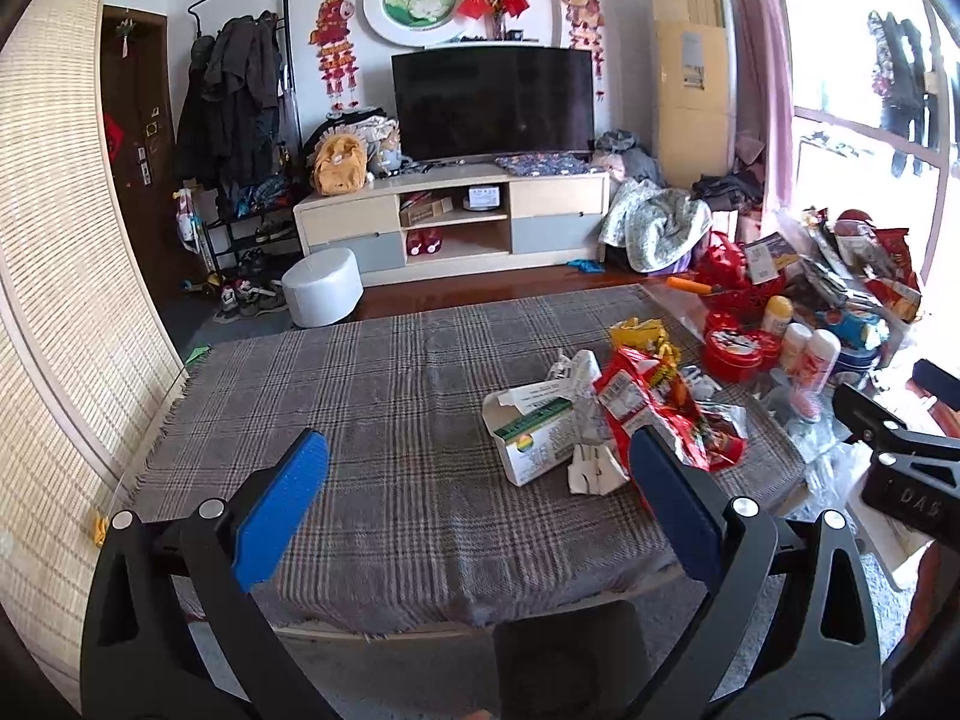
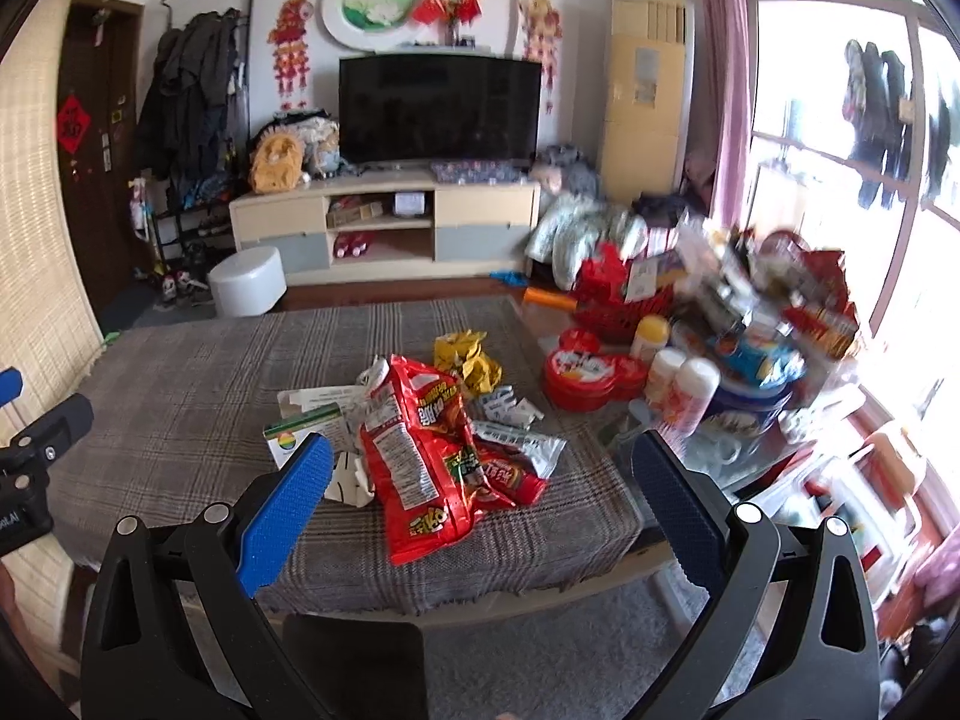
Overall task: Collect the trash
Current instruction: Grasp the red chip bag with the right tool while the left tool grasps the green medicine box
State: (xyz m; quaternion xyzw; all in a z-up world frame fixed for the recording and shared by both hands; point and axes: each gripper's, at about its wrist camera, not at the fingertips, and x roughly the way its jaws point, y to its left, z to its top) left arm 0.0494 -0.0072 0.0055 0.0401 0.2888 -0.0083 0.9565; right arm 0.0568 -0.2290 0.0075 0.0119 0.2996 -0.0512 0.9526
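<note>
A pile of trash lies on the plaid tablecloth (image 1: pixel 384 396): a large red snack bag (image 2: pixel 420 456), a yellow wrapper (image 2: pixel 468 357), a white and green carton (image 1: pixel 534 438), crumpled white paper (image 1: pixel 591 465) and silver wrappers (image 2: pixel 528 441). My left gripper (image 1: pixel 474 498) is open and empty, above the near table edge, left of the pile. My right gripper (image 2: pixel 480 507) is open and empty, hovering in front of the red bag (image 1: pixel 654 402). The right gripper's body shows at the right edge of the left wrist view (image 1: pixel 900 450).
Right of the cloth stand a red tin (image 2: pixel 579 378), white bottles (image 2: pixel 681 381), a red basket (image 2: pixel 624 300) and snack packs. A dark chair back (image 2: pixel 354 666) is in front of the table. A TV stand (image 1: pixel 450 216) and white stool (image 1: pixel 321 294) are beyond.
</note>
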